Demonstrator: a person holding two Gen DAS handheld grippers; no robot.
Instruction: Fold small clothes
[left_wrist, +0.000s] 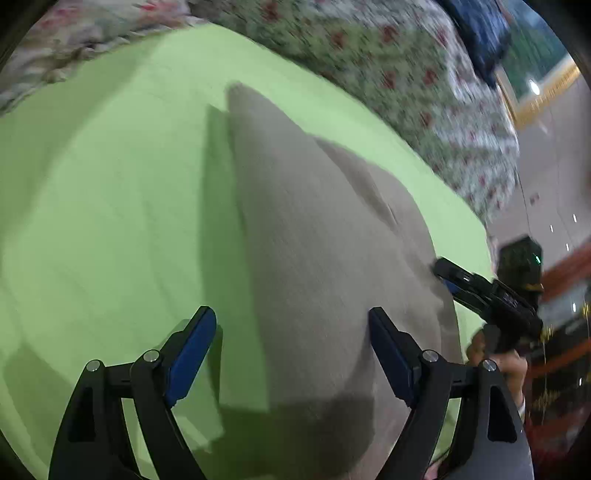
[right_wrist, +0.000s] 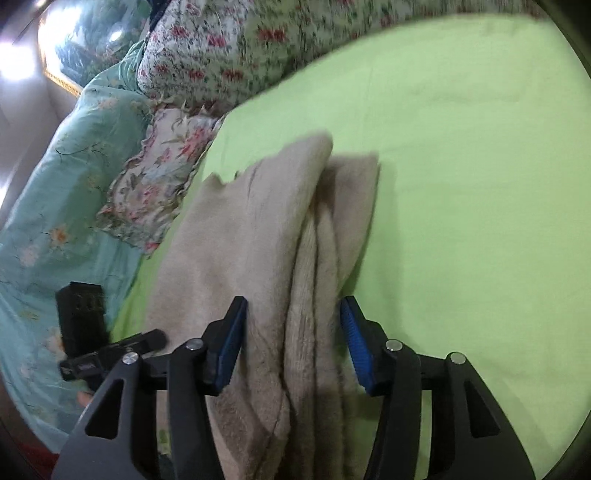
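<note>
A beige fuzzy garment (left_wrist: 317, 258) lies folded on the green sheet (left_wrist: 110, 221). My left gripper (left_wrist: 291, 325) is open just above its near edge, one finger over the sheet, the other over the cloth. In the right wrist view the garment (right_wrist: 251, 258) shows stacked layers with folded edges. My right gripper (right_wrist: 293, 314) is open with its jaws on either side of those folded edges, not closed on them. The right gripper also shows in the left wrist view (left_wrist: 480, 291), at the garment's right edge. The left gripper shows in the right wrist view (right_wrist: 110, 350), at the left.
A floral quilt (left_wrist: 388, 74) and a floral pillow (right_wrist: 159, 184) lie along the sheet's far side. A teal floral cover (right_wrist: 55, 221) lies beside the bed sheet. Green sheet (right_wrist: 480, 184) stretches to the right of the garment.
</note>
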